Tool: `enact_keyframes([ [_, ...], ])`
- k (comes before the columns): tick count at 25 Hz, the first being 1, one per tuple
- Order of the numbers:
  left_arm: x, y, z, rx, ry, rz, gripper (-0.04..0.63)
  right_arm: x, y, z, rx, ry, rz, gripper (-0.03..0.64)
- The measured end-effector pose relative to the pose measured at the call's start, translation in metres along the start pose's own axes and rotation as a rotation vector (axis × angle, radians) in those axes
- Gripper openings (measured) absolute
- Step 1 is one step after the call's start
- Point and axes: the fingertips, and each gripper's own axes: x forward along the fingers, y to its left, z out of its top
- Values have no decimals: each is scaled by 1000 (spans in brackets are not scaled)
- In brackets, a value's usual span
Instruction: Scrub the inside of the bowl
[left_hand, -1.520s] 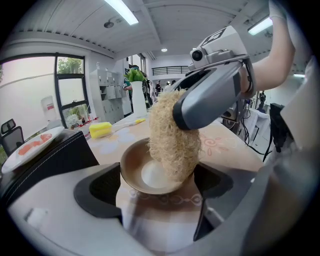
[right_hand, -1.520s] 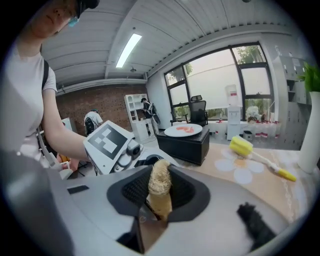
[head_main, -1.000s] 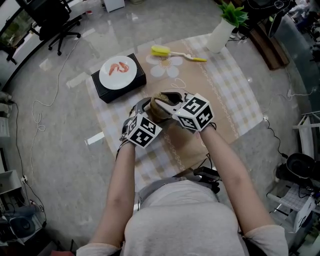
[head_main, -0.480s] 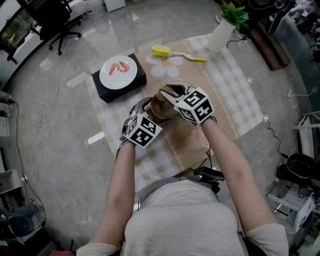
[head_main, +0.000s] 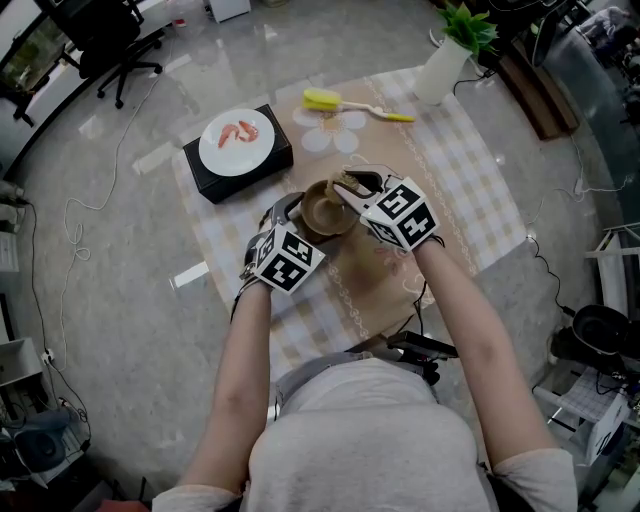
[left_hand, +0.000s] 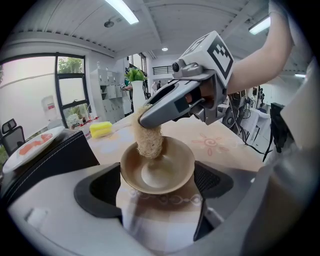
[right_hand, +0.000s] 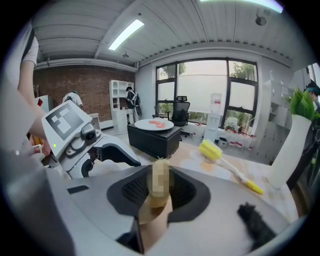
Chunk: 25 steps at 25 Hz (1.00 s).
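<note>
A tan bowl (head_main: 322, 212) stands on the checked tablecloth (head_main: 470, 190) at the table's middle. My left gripper (head_main: 298, 222) comes at it from the near left; in the left gripper view the bowl (left_hand: 167, 175) sits between both pads of the left gripper (left_hand: 157, 181), touching them. My right gripper (head_main: 347, 186) reaches in from the right, shut on a beige loofah scrubber (head_main: 342, 181). The scrubber (left_hand: 149, 139) hangs from the right gripper (left_hand: 150, 116) and presses on the bowl's far inner wall. In the right gripper view the scrubber (right_hand: 160, 186) fills the right gripper (right_hand: 159, 194).
A black box (head_main: 262, 165) bearing a white plate (head_main: 238, 143) of shrimp stands at the far left. A yellow dish brush (head_main: 350, 105) and a flower-shaped mat (head_main: 330, 135) lie beyond the bowl. A white vase (head_main: 440, 70) with a plant stands at the far right corner.
My right gripper has carried the scrubber from over the bowl's middle to its far right side, uncovering the bowl's inside. The left gripper and the bowl have stayed put.
</note>
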Motion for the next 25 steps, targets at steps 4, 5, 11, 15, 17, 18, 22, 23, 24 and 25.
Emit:
enact_keyframes([
  [4,0,0,0,-5,-1,2,470,-9,7,-9,-32,40,16,94],
  [5,0,0,0,-6,0,1,471,-11,9,-11,-39,48,20,94],
  [11,0,0,0,-8,1,2,471,-22,21,-22,-43,79,63,94],
  [15,0,0,0,-9,3,0,471,-26,34,-26,9,100,136,94],
  [17,0,0,0,-9,5,-2,471,-26,44,-25,54,98,186,94],
  [18,0,0,0,-9,5,-2,471,-26,49,-25,69,95,205,94],
  [22,0,0,0,-6,6,-3,471,-19,62,-19,93,76,252,94],
  [23,0,0,0,-6,6,-3,471,-17,64,-18,94,69,261,94],
  [24,0,0,0,-6,7,-3,471,-14,67,-16,94,62,267,94],
  [25,0,0,0,-6,6,-3,471,-11,68,-14,95,53,272,94],
])
